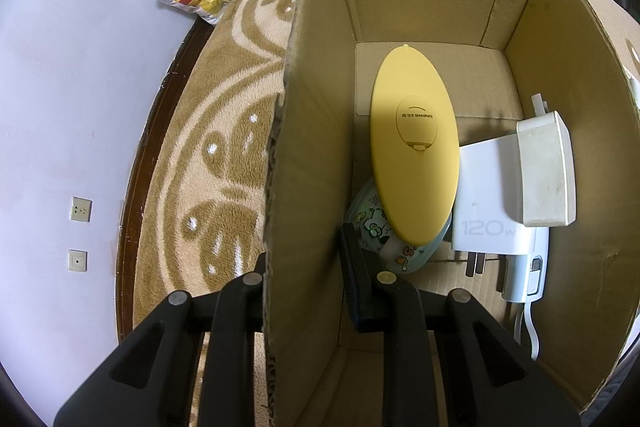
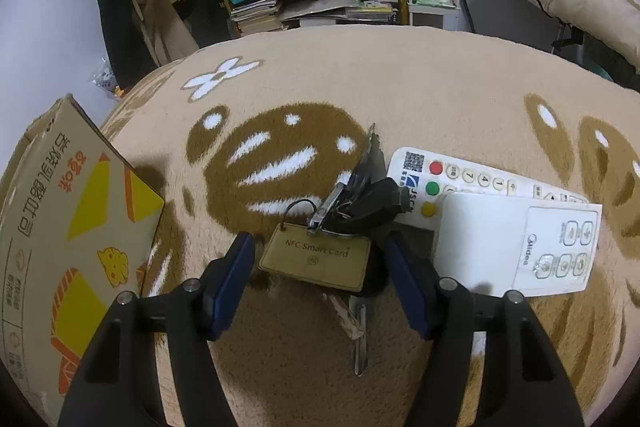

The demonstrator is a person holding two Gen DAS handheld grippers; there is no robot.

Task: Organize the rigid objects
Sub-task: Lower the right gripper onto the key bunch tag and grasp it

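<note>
Two grippers are at work, and the cardboard box (image 1: 320,155) serves as the landmark for everything here. The left gripper (image 1: 304,267) has its jaws pinched on the box's near side wall, one finger outside it and one inside, so the wall stands edge-on between them. Inside the box lie a yellow oval case (image 1: 414,151) leaning over a round tin with cartoon print (image 1: 380,231), and to the right of these a white charger marked 120W (image 1: 492,215) with a smaller white plug adapter (image 1: 546,171) resting on top of it; a white cable runs from the charger toward the box's near corner.

In the right wrist view the box (image 2: 68,227) stands at the left edge of the tan patterned rug (image 2: 400,87). To the right of the box, out on the rug, the right gripper (image 2: 320,259) has its jaws spread, one blue pad on each side of a gold NFC smart card tag (image 2: 316,259); the pads do not touch it. The tag hangs on a ring with a bunch of keys (image 2: 360,199), part of which lies under the tag. Further from the box, touching the keys, lie a long white remote (image 2: 460,179) and a flat white Midea remote (image 2: 516,247) overlapping it
</note>
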